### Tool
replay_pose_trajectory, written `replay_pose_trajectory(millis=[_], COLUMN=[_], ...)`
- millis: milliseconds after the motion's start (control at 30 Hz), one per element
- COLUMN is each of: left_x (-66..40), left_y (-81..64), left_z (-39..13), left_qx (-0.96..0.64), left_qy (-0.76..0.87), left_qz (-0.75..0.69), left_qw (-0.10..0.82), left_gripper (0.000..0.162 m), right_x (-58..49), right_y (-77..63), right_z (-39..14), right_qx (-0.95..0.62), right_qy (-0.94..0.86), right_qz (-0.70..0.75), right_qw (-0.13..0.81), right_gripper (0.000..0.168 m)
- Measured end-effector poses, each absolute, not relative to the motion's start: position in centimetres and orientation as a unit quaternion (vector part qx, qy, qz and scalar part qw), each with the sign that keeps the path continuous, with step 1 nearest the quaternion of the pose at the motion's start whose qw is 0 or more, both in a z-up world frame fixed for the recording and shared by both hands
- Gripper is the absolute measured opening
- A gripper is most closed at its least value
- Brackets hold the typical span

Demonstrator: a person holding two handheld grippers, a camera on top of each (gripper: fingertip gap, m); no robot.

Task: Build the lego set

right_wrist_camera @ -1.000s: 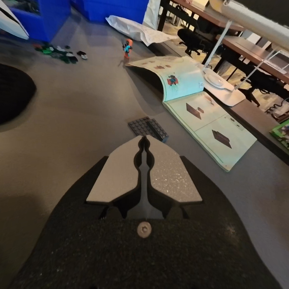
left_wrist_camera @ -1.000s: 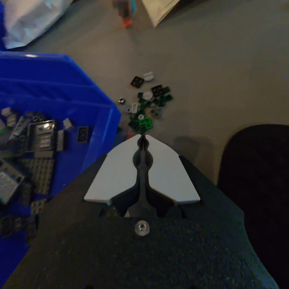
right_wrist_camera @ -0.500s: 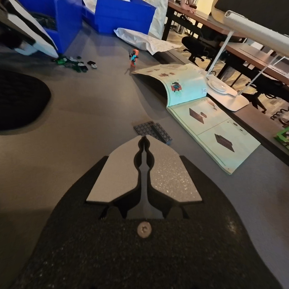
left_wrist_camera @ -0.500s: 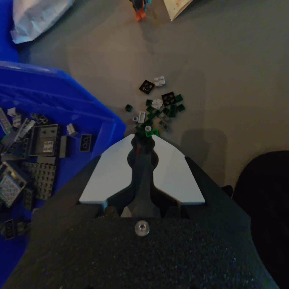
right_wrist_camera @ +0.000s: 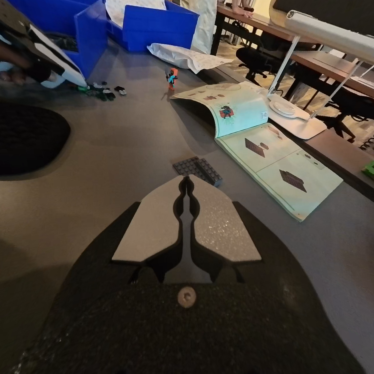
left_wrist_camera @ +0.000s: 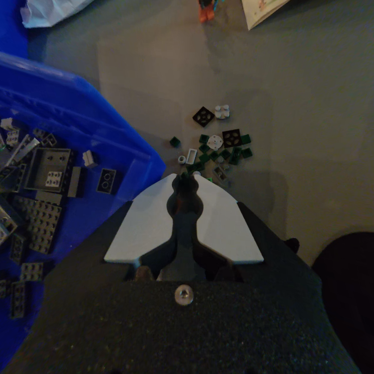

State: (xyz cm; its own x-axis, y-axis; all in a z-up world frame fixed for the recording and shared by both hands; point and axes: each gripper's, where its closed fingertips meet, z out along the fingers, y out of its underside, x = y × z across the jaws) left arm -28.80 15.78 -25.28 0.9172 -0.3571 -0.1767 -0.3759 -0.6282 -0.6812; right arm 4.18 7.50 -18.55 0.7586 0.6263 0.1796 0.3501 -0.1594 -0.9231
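My left gripper [left_wrist_camera: 185,177] is open by a narrow gap. Its tips rest at the near edge of a pile of small green, black and white pieces [left_wrist_camera: 218,149], with dark green pieces showing between them. I cannot tell whether any is gripped. The right wrist view shows this gripper [right_wrist_camera: 84,85] tilted down onto the pile [right_wrist_camera: 103,93]. My right gripper [right_wrist_camera: 186,178] is shut and empty, just short of a dark grey studded plate [right_wrist_camera: 197,172] with a brick on it.
A blue bin [left_wrist_camera: 81,113] of grey bricks stands left of the pile. An orange minifigure [right_wrist_camera: 172,79] stands beyond it. An open instruction booklet [right_wrist_camera: 273,162] and a white lamp base [right_wrist_camera: 293,117] lie to the right. A black round pad [right_wrist_camera: 26,137] is at the left. Across from one pair of fingers to the other is roughly 35 cm.
My left gripper has opened from shut and moved down and forward onto the near edge of the piece pile. My right gripper has stayed shut and drawn back slightly from the grey plate.
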Motion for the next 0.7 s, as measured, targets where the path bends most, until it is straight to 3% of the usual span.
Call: replay_pose_trajectory(millis=[433, 700], left_x=[-29.5, -28.0], left_y=[15.8, 14.7], left_z=[-25.3, -22.6], left_qx=[-0.893, -0.879], left_qy=[0.217, 0.198], left_qz=[0.048, -0.053], left_qw=[0.391, 0.43], left_gripper=[0.002, 0.0], right_x=[4.1, 4.1], right_y=[7.8, 7.8], right_z=[-19.3, -19.4], right_qx=[-0.76, -0.761], right_qy=[-0.323, -0.325], right_qz=[0.12, 0.114], right_qw=[0.552, 0.55], right_gripper=[0.0, 0.0])
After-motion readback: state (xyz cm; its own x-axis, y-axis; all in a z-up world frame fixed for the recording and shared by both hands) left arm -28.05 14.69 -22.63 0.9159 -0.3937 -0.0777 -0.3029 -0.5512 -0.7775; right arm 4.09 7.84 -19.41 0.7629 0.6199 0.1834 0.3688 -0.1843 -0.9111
